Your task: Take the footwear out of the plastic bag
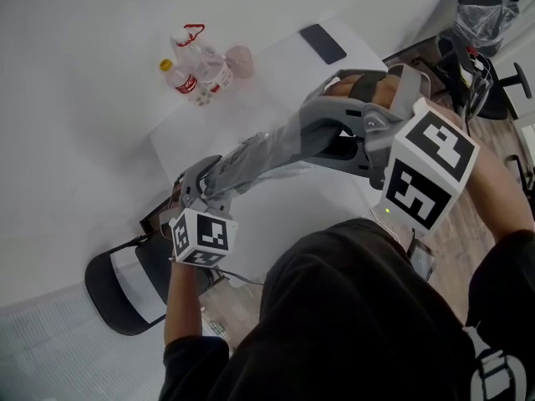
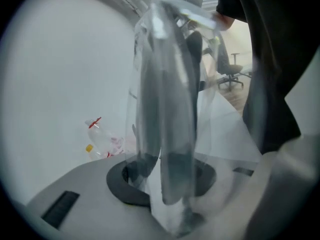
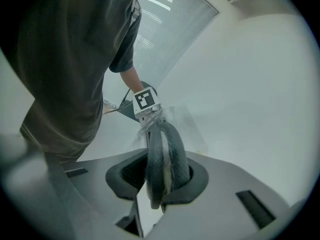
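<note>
Both my grippers are busy with one load stretched in the air between them, above the white table (image 1: 276,78). My left gripper (image 2: 181,220) is narrowed onto the bottom end of the clear plastic bag (image 2: 216,134), with the film pinched between its jaws. The bag rises away from it towards my other hand.

My right gripper (image 3: 162,186) holds the grey footwear (image 3: 163,151). The two soles stand on edge side by side, and their near end is wedged between the jaws, which are fairly narrow. I cannot tell whether any plastic lies between the pads and the footwear there. Most of the footwear's length is inside the bag, and the film gathers round its far end just by my left gripper.

Some plastic bottles (image 1: 199,72) with red and yellow caps lie together near the table's far corner. A dark phone (image 1: 323,43) lies flat well apart from them. A black chair (image 1: 125,295) stands by the table's near edge, under my left arm.
</note>
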Available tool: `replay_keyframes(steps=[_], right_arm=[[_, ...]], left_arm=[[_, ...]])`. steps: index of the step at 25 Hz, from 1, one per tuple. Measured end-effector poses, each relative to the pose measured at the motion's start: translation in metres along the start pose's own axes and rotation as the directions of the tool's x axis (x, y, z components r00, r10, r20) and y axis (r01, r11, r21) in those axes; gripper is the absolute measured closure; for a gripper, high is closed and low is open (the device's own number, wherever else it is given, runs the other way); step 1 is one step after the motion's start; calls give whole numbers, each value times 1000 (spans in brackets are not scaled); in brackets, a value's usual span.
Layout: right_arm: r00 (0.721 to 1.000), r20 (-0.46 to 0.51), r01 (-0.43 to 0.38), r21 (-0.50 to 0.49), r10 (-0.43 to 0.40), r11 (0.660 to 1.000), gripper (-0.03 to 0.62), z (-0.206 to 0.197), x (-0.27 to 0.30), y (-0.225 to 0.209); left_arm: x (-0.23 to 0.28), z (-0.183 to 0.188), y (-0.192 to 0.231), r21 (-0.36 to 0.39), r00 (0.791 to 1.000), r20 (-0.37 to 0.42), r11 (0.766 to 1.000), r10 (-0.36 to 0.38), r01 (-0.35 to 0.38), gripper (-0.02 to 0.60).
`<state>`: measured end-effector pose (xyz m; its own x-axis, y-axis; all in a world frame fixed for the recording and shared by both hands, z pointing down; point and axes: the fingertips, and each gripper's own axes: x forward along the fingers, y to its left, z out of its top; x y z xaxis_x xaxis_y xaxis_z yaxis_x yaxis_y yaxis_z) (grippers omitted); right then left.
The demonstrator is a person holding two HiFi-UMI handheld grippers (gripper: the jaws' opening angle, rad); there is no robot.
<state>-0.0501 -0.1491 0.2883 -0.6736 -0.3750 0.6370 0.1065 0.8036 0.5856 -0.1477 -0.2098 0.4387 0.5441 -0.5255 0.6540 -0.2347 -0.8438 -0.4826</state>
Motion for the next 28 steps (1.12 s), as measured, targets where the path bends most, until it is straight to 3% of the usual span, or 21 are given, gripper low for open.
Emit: replay_keyframes(steps=[4,19,23,25,28], right_arm=[[1000,-3,6,13,-6,1000,510,-5,3,3],[1000,-26,-3,44,4,999,515,-19,9,11],[1000,-26,20,65,-18,998,516,-26,-2,3],[1000,-12,23,81,-22,996,516,-27,-10,-2],[1000,-5,27,78,-27,997,516,-28,-15,-6]], left_arm=[[2,-12,2,-60,1000,7,998,-1,1,466],[1,-25,-3,-82,1000,-10,997,-1,1,477],[0,-46,2,-93,998,-66,995,24,-30,543],[-4,-44,6,-132,998,-58,991,26,-33,549],[-6,-37,10,-125,997,-63,991,39,-47,554]])
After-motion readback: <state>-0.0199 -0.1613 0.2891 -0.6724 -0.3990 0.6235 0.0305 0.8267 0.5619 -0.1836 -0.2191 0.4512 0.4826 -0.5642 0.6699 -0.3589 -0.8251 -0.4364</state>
